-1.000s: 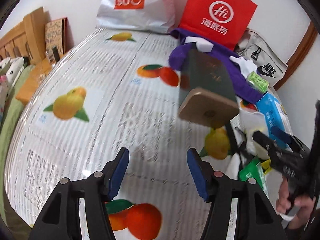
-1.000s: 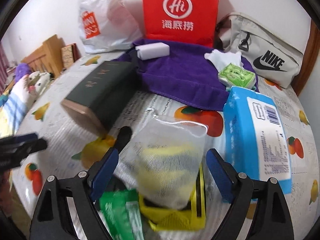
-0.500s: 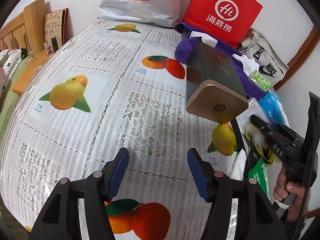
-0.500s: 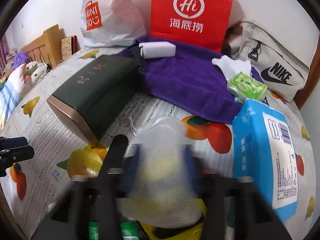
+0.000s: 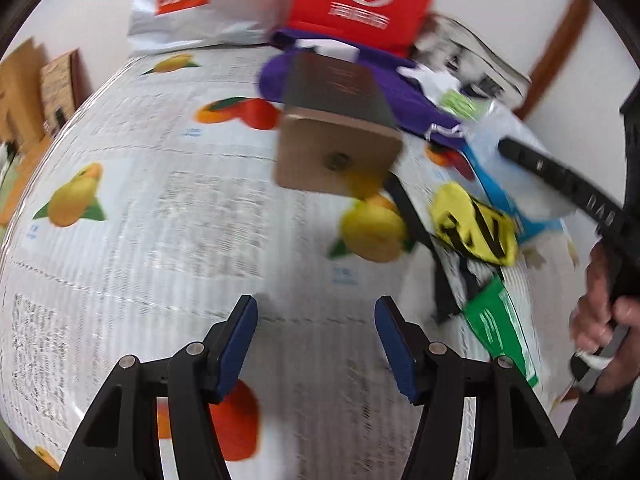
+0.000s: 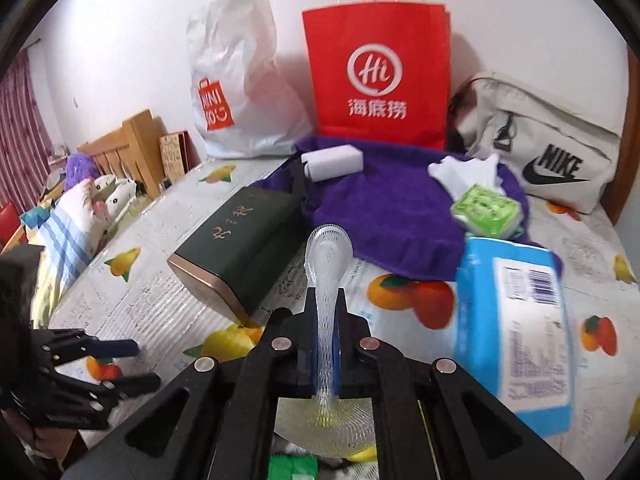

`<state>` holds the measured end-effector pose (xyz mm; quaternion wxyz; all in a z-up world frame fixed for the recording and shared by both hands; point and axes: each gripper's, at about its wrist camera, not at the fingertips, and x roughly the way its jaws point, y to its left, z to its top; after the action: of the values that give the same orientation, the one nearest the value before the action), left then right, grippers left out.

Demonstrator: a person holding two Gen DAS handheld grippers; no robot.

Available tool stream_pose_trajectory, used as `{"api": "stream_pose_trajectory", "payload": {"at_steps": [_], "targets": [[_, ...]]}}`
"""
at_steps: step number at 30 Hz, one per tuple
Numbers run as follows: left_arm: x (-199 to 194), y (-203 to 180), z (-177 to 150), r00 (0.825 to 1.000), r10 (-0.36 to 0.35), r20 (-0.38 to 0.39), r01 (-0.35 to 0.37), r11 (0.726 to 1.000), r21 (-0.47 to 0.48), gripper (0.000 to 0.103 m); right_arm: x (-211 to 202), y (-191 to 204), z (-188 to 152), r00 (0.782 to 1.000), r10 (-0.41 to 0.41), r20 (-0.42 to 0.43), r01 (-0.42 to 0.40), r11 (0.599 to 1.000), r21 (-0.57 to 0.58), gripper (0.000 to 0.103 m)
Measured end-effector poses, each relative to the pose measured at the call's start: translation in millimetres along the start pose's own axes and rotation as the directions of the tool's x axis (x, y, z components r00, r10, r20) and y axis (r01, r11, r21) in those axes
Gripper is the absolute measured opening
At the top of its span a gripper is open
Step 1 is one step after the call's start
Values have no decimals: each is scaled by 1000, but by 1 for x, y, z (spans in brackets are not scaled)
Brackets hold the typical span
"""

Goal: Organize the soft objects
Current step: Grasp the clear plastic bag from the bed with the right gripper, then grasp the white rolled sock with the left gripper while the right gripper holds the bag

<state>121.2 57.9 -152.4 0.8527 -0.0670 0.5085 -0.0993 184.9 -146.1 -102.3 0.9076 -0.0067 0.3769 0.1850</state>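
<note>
My right gripper point(image 6: 326, 320) is shut on the neck of a white mesh bag point(image 6: 326, 276) with a yellow thing inside; the bag hangs below the jaws point(image 6: 324, 420). In the left wrist view the yellow contents point(image 5: 474, 226) show under the right gripper's black finger. My left gripper point(image 5: 316, 338) is open and empty above the fruit-print tablecloth point(image 5: 160, 200). A purple towel point(image 6: 380, 208) lies at the back with a white block point(image 6: 332, 164), a white glove point(image 6: 466, 172) and a green tissue pack point(image 6: 486, 210) on it.
A dark green box point(image 6: 236, 248) lies left of the towel. A blue wipes pack point(image 6: 516, 328) lies at the right, green packets point(image 5: 500, 336) near the front. A red paper bag point(image 6: 378, 76), a white Miniso bag point(image 6: 240, 92) and a Nike bag point(image 6: 548, 156) line the wall.
My right gripper has closed on the top of the mesh bag and lifted it off the table. My left gripper stays open and has shifted a little.
</note>
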Motion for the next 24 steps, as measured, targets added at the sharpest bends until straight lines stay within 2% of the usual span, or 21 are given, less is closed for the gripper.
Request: {"api": "stream_pose_trajectory", "payload": {"at_steps": [3,8,10,13,17,20,22,24], "targets": [[2,-12,-5,999,-33,-7,34,999,24,59,-21,-7,-9,1000,-17,16,17,1000,-4,5],[5,-28,-12,999,-40,-4,40,997,67,59,-51,-21,-33,999,-20,26,20,1000,10,5],[2,-31,-14,1000,-31,2,30,997,68,59,-62,-26,-45,1000,-21,23,21,999,25,5],[-1,-33,-15,998,-66,-2,66,996,56,59,-77,-30,-64,1000,-23,15,23,999,31,5],[1,-49,-17,997,-78,-13,79,992,103,59,-90,-36,-88,999,-45,0,45,998,35,5],[10,-59,-18,998,-54,-23,56,990,126,59,-91,-46,-107,997,-71,-33,73,995,66,5],[12,-66,-21,1000,-27,0,27,987,160,59,-88,-53,-116,995,-90,-51,94,992,86,5],[14,-73,-23,1000,20,19,-23,979,200,52,-87,-60,-125,992,-105,-67,112,988,107,5]]}}
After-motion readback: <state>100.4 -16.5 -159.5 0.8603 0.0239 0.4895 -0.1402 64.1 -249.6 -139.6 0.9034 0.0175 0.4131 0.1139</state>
